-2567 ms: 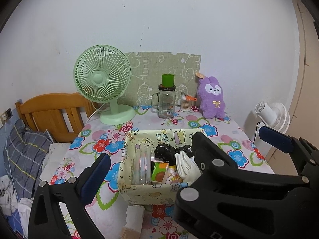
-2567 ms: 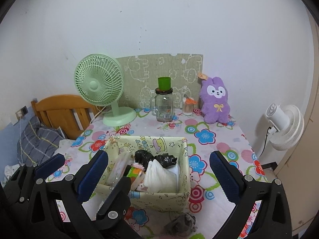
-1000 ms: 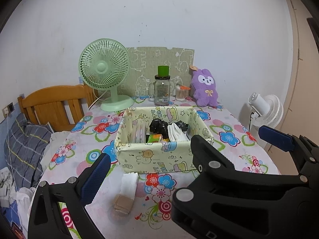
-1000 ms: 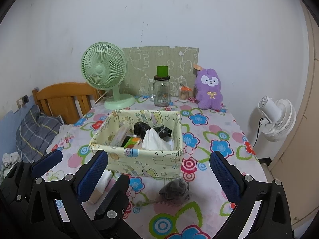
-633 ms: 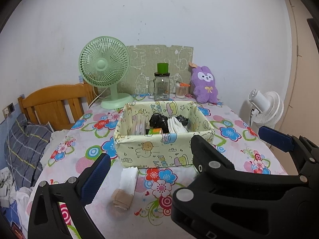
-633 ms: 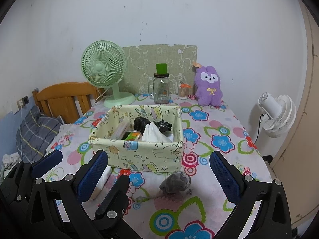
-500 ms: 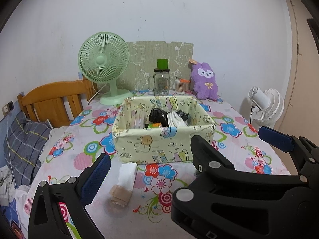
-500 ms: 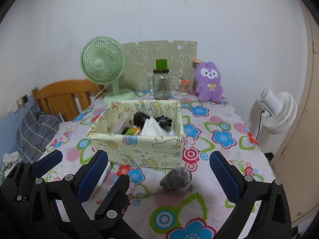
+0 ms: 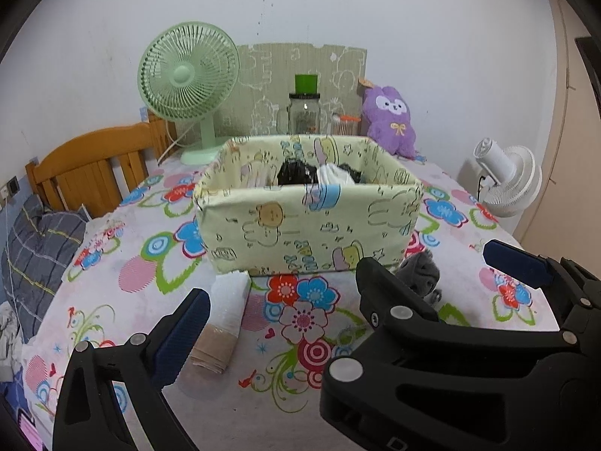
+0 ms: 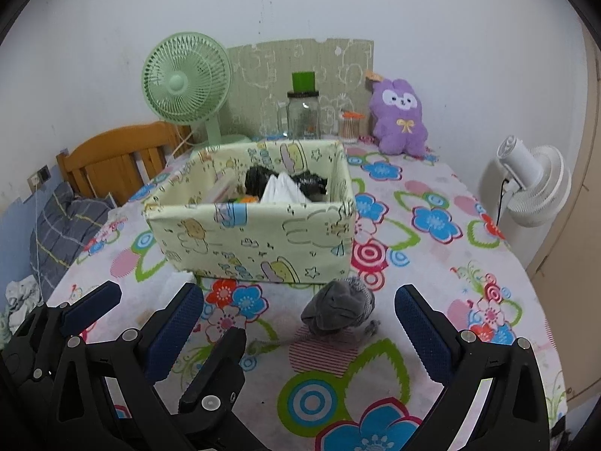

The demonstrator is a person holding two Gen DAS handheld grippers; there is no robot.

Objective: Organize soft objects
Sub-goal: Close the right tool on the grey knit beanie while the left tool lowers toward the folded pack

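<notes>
Where the floral tablecloth covers the table, pink, blue and red flowers run from the near edge to the far wall; a white wall closes the room behind, a wooden bed headboard stands to the left with plaid bedding below it, and a white floor fan stands off the right side. Along the far edge stand a green desk fan, a patterned green board leaning on the wall, a glass jar with a green cup on its lid, a small holder of cotton swabs, and a purple plush bunny; all sit behind the box.

A pale yellow fabric box printed with cartoon animals sits mid-table; inside show black bundles, a white folded cloth, a bit of orange and green, and pale flat items at its left, too hidden to name. A grey rolled sock lies just in front of the box's near right corner, on the cloth; a white and beige folded sock lies at the near left corner, its white end touching the box.

Both tools hover over the near table; the left gripper has its jaws spread wide and empty; the right gripper is likewise wide apart, the grey sock lying between its fingers' line of sight.
</notes>
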